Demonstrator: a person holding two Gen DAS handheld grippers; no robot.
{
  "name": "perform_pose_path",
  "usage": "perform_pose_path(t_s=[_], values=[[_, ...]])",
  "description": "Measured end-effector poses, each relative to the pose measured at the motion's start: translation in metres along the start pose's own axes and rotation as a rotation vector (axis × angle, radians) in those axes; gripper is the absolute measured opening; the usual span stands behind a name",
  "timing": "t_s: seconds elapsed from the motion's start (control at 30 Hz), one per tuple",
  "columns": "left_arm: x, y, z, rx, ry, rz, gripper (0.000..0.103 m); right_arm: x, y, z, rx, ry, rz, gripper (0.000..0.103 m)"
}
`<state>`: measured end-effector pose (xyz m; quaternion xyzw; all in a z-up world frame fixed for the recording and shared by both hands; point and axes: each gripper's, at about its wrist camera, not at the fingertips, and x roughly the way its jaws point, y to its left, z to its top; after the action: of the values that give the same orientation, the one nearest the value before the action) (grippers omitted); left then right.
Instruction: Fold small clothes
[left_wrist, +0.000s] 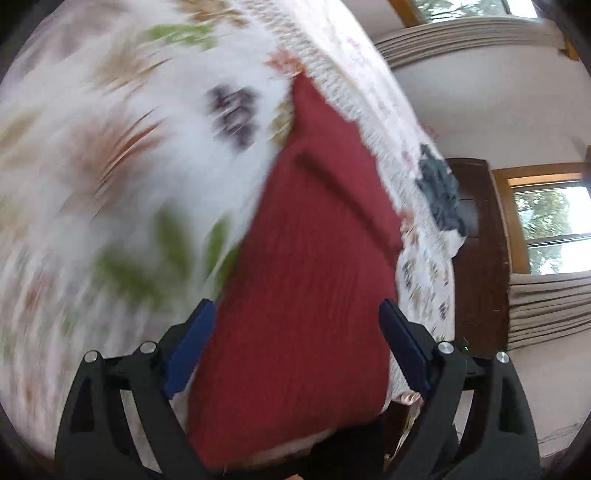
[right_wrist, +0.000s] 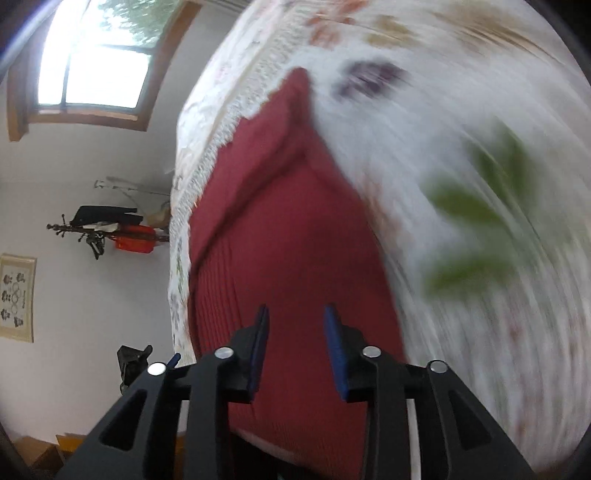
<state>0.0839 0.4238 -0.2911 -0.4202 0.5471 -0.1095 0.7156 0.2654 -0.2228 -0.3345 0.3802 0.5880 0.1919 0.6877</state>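
Observation:
A dark red ribbed garment (left_wrist: 306, 266) lies folded on a white cloth printed with leaves (left_wrist: 110, 166), along its fringed edge. My left gripper (left_wrist: 297, 314) is open wide just above the garment's near end, one blue pad on each side. In the right wrist view the same red garment (right_wrist: 280, 236) stretches away from me, a fold running along it. My right gripper (right_wrist: 295, 321) hovers over its near end, jaws partly open with nothing between them. Both views are tilted and motion-blurred.
A dark grey bundle of clothes (left_wrist: 441, 192) lies farther along the cloth's edge. Beyond the edge are a dark wooden cabinet (left_wrist: 476, 240), windows (left_wrist: 554, 225) and curtains. In the right wrist view, a coat rack (right_wrist: 107, 229) hangs on the white wall.

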Motion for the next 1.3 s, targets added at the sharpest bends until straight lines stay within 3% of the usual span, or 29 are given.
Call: perform_pose_path(t_s=[0.1, 0.17, 0.3, 0.67, 0.83, 1.0, 1.1, 1.23, 1.3], values=[[-0.017, 0.028, -0.046, -0.028, 0.033, 0.003, 0.089, -0.025, -0.018, -0.057, 0.036, 0.028, -0.041, 0.042], [-0.020, 0.042, -0.064, -0.042, 0.063, 0.011, 0.089, -0.032, -0.029, -0.084, 0.064, 0.054, -0.055, 0.059], [-0.006, 0.047, -0.070, -0.023, 0.119, 0.017, 0.089, -0.032, -0.044, -0.107, 0.072, 0.113, -0.068, 0.060], [0.060, 0.045, -0.053, 0.033, 0.267, 0.132, 0.090, -0.001, -0.038, -0.113, 0.087, 0.138, -0.115, 0.060], [0.075, 0.027, -0.056, 0.047, 0.307, 0.080, 0.090, 0.005, -0.034, -0.109, 0.093, 0.145, -0.106, 0.060], [0.087, 0.025, -0.073, 0.067, 0.343, 0.076, 0.089, 0.018, -0.022, -0.114, 0.095, 0.147, -0.107, 0.060], [0.087, 0.028, -0.079, 0.055, 0.329, 0.066, 0.077, 0.021, -0.021, -0.115, 0.102, 0.147, -0.096, 0.060], [0.083, 0.036, -0.081, 0.006, 0.321, 0.039, 0.052, 0.026, -0.022, -0.119, 0.091, 0.156, -0.094, 0.060], [0.081, 0.040, -0.081, -0.002, 0.329, 0.033, 0.048, 0.028, -0.022, -0.120, 0.099, 0.160, -0.088, 0.060]])
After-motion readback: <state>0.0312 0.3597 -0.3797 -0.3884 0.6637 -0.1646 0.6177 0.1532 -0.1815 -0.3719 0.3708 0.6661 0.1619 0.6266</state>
